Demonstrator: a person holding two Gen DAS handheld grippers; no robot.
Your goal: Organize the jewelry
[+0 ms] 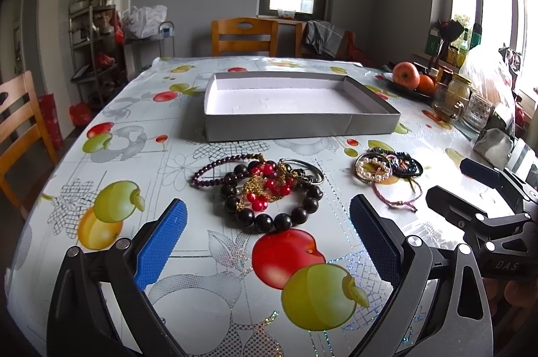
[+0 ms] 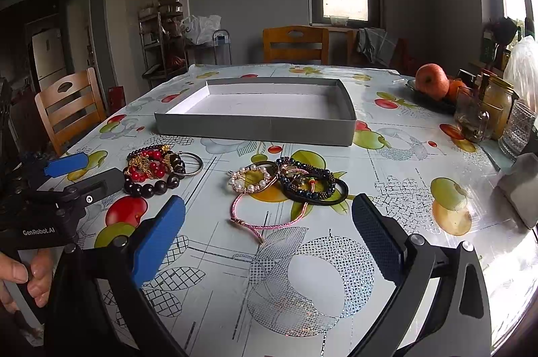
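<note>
A shallow grey box [image 1: 302,125] [image 2: 255,130] with a white, empty inside lies mid-table. In front of it is one pile: a black bead bracelet [image 1: 269,221] [image 2: 148,187], red beads with gold chain [image 1: 265,185], a purple bead strand [image 1: 215,167] and a silver bangle [image 1: 309,167] [image 2: 193,163]. To its right lies a second pile: a pearl bracelet [image 1: 371,170] [image 2: 250,179], a pink cord bracelet [image 1: 400,200] [image 2: 265,224] and dark beaded bands [image 2: 316,185]. My left gripper [image 1: 268,203] [image 2: 84,173] stands open before the first pile. My right gripper [image 2: 269,204] [image 1: 460,185] is open before the second.
A plate with an apple [image 1: 407,74] and oranges, glass jars [image 1: 460,94] and a mug [image 2: 470,121] crowd the table's right side. Wooden chairs [image 2: 67,108] stand at the left and far edges. A hand [image 2: 20,276] holds the left gripper's handle.
</note>
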